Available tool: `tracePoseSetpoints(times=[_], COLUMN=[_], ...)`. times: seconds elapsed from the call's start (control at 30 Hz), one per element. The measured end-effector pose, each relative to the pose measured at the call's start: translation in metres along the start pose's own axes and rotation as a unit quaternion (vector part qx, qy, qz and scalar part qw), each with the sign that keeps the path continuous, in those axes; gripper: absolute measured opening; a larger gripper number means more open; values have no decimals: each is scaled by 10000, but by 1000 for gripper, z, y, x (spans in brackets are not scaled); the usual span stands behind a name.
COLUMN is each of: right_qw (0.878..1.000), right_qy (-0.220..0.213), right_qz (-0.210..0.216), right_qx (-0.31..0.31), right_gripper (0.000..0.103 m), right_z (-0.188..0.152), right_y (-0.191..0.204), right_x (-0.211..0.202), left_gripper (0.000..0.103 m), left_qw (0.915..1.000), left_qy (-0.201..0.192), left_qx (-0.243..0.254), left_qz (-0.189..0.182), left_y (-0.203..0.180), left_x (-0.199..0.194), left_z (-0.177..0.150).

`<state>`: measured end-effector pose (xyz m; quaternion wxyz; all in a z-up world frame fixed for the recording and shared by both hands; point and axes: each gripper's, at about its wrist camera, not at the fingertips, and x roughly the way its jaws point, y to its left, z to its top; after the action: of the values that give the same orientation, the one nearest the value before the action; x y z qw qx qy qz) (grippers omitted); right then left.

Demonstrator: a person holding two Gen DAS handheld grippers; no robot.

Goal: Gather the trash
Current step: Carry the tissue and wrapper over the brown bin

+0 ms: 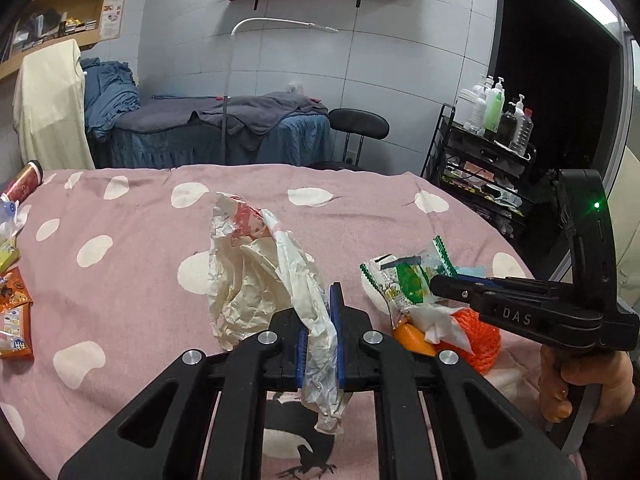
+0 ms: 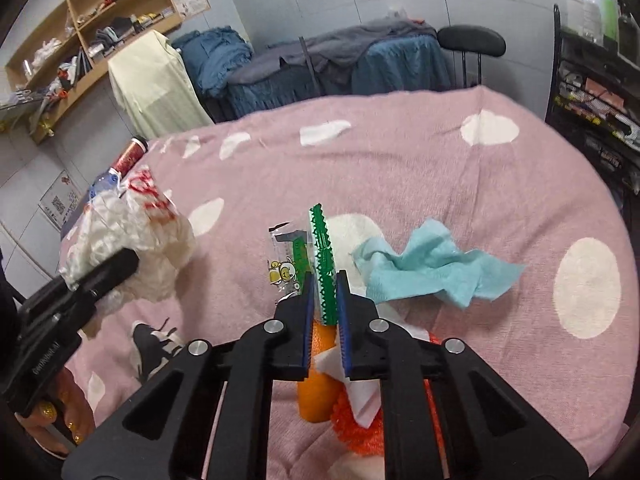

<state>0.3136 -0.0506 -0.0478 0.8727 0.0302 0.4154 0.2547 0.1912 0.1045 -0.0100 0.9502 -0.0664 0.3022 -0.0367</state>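
My left gripper is clenched on a twisted neck of the crumpled white bag — the plastic runs straight through between the blue pads, a tail hanging out below and the bulk of the bag billowing away ahead and to the left over the pink spotted bedspread. My right gripper is clamped as well, its pads pressing the serrated edge of the green snack wrapper, which stands upright between them with its long side running up and away from me.

What the coming move turns on, as I judge it, is how these two lie to each other: seen from the right wrist the bag sits off to the left of the wrapper, well apart, so the wrapper has to travel leftward to reach it, or the bag's mouth rightward. I cannot tell where the bag's opening is — it looks bunched shut.

Further out, the light blue tissue lies just right of the wrapper, nearer my right hand. Below the right jaws sit an orange piece and orange netting; more packets lie at the bed's far left edge.
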Motion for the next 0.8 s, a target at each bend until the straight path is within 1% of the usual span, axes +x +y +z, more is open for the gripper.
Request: tracePoseSetpoints(times=[0.07,0.17,0.27,0.43,0.5,0.63,0.8], right_qw=[9997,9991,9979,9951,9933,9890,9820], right_qy=[-198,-405,-607,-894,-1001,-1146,-1266], right_qz=[-124,-68,-104,-254,-383,-680,-1033], right_qx=[-53,65,183,341,426,645,953], right_gripper=[11,11,11,11,11,11,11], right_z=[-2,-8,-16,-37,-48,-69,-88], right_y=[1,-4,-13,-29,-38,-62,-94], right_x=[-15,-37,-61,-107,-125,-155,-180], left_gripper=[11,11,11,11,11,11,11], left_qw=[10000,9997,9990,9955,9932,9897,9840], left_qy=[-54,-127,-185,-301,-345,-353,-264], left_qx=[-33,-64,-50,-6,38,247,464], left_qz=[-71,-218,-412,-902,-1107,-1365,-1700], left_y=[-3,-10,-19,-41,-52,-77,-108], left_x=[-7,-17,-26,-37,-40,-40,-34], left_z=[-3,-7,-9,-7,-6,-9,-12])
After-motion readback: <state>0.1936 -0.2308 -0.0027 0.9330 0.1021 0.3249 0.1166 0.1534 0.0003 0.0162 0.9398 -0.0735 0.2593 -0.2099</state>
